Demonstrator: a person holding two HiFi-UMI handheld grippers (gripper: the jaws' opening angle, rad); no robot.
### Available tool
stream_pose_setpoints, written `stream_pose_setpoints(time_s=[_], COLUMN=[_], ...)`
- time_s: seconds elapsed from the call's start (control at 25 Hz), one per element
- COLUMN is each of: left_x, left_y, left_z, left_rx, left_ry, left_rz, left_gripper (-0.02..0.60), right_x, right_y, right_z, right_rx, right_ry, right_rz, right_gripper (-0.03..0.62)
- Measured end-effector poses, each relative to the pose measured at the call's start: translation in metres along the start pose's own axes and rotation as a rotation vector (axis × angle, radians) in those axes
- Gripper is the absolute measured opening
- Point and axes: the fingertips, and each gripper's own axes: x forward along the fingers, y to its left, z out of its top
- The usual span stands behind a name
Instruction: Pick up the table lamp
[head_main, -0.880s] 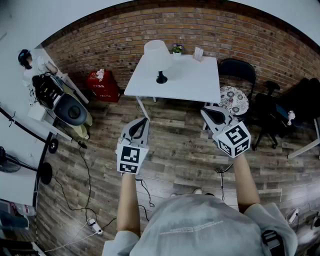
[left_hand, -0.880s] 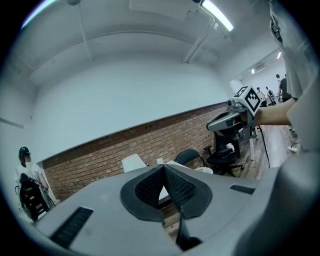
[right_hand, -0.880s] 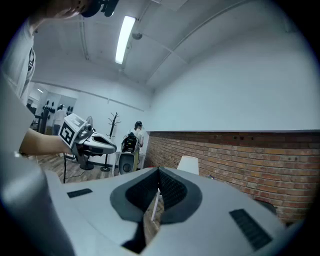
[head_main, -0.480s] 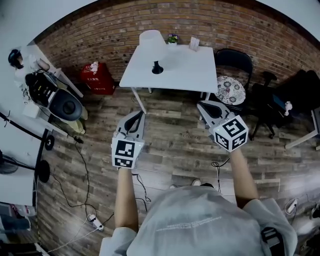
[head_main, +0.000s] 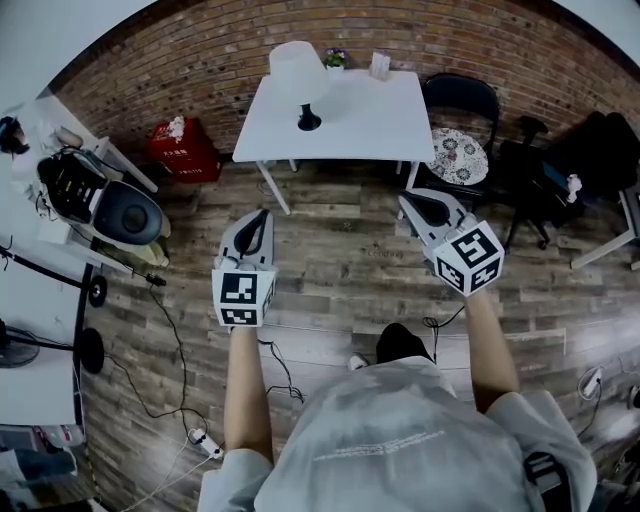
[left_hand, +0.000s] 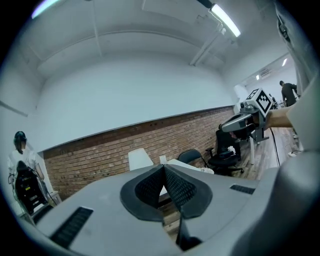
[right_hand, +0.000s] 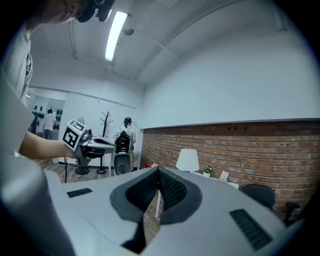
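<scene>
From the head view, you hold both forearms stretched forward over the wooden floor, elbows near your body, the two well apart. Your left gripper (head_main: 258, 218) points ahead toward the white table (head_main: 375, 125), its marker cube facing up at your wrist. Your right gripper (head_main: 418, 204) angles slightly inward toward the same table, its cube tilted to the outside. The table lamp (head_main: 298, 78) stands upright near the table's far left corner, white shade above a dark base, well ahead of both grippers and touched by neither.

In the left gripper view, your left gripper (left_hand: 163, 169) is held close to level with its jaws pressed together at the tips and nothing between them. The table lamp's shade (left_hand: 139, 159) shows just above the jaws, in front of the brick wall. Your right gripper (left_hand: 243, 121) floats off to the right.

In the right gripper view, your right gripper (right_hand: 159, 171) is also near level, jaws clenched tip to tip and empty. The table lamp (right_hand: 188, 160) stands beyond them, slightly right; your left gripper (right_hand: 95, 144) shows at the left.
</scene>
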Motion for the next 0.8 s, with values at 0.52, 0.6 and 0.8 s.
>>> stream_pose_setpoints(time_s=[0.52,0.6,0.8], left_x=[0.013,0.022,0.058], left_y=[0.024,0.032,0.050], left_z=[-0.023,-0.027,-0.041], left_rx=[-0.019,-0.025,-0.049], left_ry=[-0.027,-0.022,0.006], left_rz=[-0.034,-0.028,-0.029], left_gripper=[0.147,0.152,0.158], right_x=[0.029,0.038,0.071], right_y=[0.008,0.000,-0.027], right_z=[-0.006,-0.010,-0.023], right_rx=[-0.040,-0.036,-0.010], right_ry=[0.002,0.014,0.035], right_rz=[-0.016,-0.025,-0.035], right_gripper=[0.000,0.000,0.000])
